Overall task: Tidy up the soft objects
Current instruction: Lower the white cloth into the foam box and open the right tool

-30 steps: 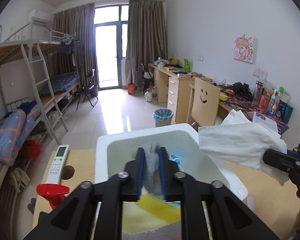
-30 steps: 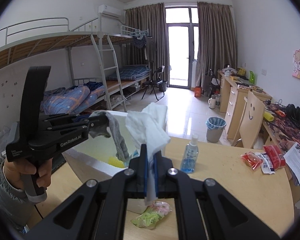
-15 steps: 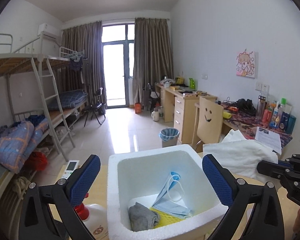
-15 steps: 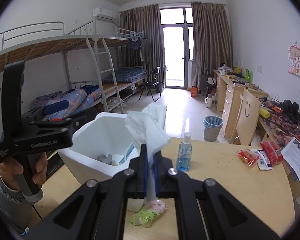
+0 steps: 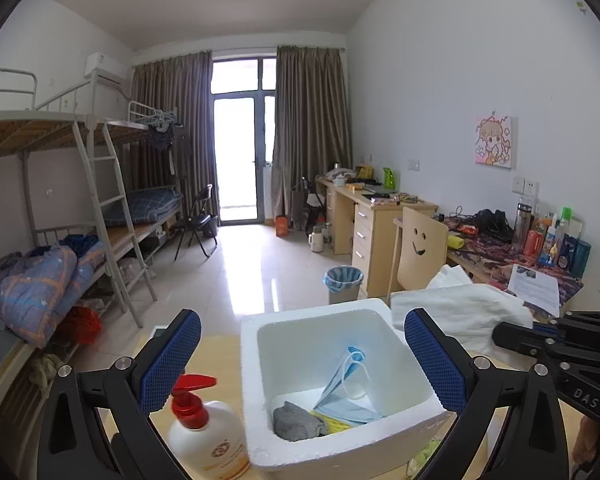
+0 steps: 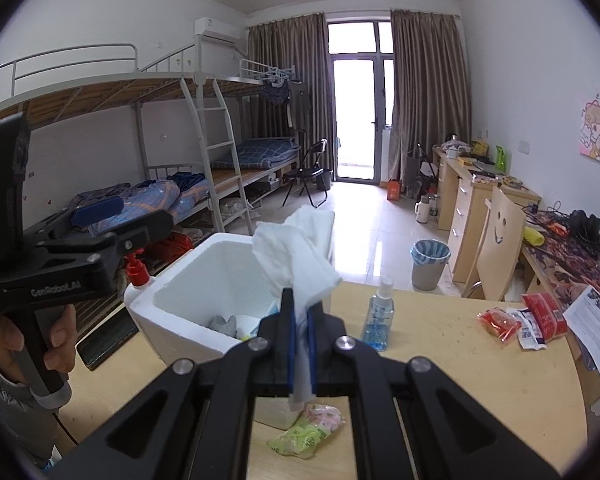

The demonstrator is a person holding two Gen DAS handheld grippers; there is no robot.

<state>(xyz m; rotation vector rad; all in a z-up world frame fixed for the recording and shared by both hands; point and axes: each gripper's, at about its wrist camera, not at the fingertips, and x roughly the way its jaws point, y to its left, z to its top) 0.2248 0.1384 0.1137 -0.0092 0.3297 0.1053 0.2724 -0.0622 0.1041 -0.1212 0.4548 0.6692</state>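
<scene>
My left claw (image 5: 302,364) gapes wide above the foam box (image 5: 260,364); my right claw (image 6: 300,334) pinches the white cloth (image 6: 300,252) just beside its rim. Released short, I think the cloth drapes outside onto the tabletop (image 6: 440,360).

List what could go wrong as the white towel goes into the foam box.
1. The white towel is pinched only at one end by the right claw; its loose bulk could drape over the foam box rim rather than drop inside.
2. The open left claw hovers over the box, so the claws may collide.
</scene>
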